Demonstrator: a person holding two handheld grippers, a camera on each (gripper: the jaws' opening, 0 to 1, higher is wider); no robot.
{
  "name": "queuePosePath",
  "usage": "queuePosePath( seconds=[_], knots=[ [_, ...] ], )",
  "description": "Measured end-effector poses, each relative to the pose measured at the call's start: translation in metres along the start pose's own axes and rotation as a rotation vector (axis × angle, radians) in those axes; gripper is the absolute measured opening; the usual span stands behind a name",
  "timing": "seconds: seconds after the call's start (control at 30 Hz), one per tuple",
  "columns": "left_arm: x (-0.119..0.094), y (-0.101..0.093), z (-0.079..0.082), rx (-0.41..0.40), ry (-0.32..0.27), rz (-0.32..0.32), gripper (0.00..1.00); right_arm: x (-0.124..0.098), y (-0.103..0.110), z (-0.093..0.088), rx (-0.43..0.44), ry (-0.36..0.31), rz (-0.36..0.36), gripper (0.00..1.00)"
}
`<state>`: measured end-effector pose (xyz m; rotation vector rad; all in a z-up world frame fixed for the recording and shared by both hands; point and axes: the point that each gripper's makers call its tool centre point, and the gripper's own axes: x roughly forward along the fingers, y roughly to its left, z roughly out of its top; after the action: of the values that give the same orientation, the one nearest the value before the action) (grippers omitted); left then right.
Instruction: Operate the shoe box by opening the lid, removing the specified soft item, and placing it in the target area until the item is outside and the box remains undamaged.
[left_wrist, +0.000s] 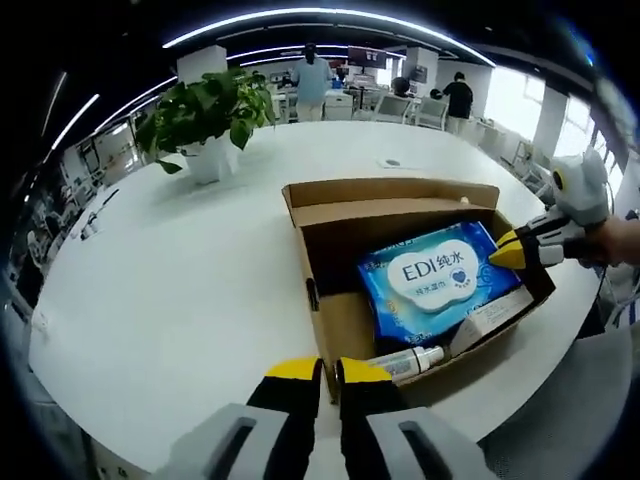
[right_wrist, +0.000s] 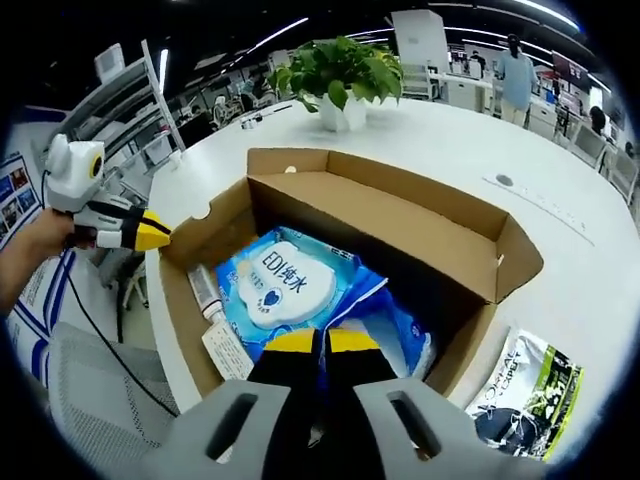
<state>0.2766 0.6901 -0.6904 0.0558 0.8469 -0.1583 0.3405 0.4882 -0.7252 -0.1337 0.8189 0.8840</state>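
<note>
- Open brown cardboard shoe box (left_wrist: 330, 215) at frame centre on the round white table (left_wrist: 170, 270); lid folded back
- Blue wet-wipes pack (right_wrist: 290, 285) inside the box; right gripper (right_wrist: 320, 342) clamped on its edge
- Left gripper (left_wrist: 330, 371), jaws nearly together, empty, at the box's near wall

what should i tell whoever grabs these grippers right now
Left gripper: shut on the near wall of the shoe box, steadying it.
Right gripper: shut on the blue wipes pack inside the box.
Done: lid open.
Left: lift the pack out and set it on the white table; keep the cardboard unbent. A bottle and a small carton also lie inside.
</note>
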Motion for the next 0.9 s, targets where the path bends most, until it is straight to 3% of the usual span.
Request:
queuePosePath(
  seconds=[0.37, 0.9],
  knots=[
    [0.004, -0.013, 0.031, 0.058, -0.043, -0.015, 0.15, 0.001, -0.005, -0.007, 0.033, 0.008, 0.0, 0.0],
    [0.045, -0.043, 0.023, 0.066, 0.03, -0.134, 0.16, 0.002, -0.006, -0.01, -0.004, 0.012, -0.014, 0.0]
  ],
)
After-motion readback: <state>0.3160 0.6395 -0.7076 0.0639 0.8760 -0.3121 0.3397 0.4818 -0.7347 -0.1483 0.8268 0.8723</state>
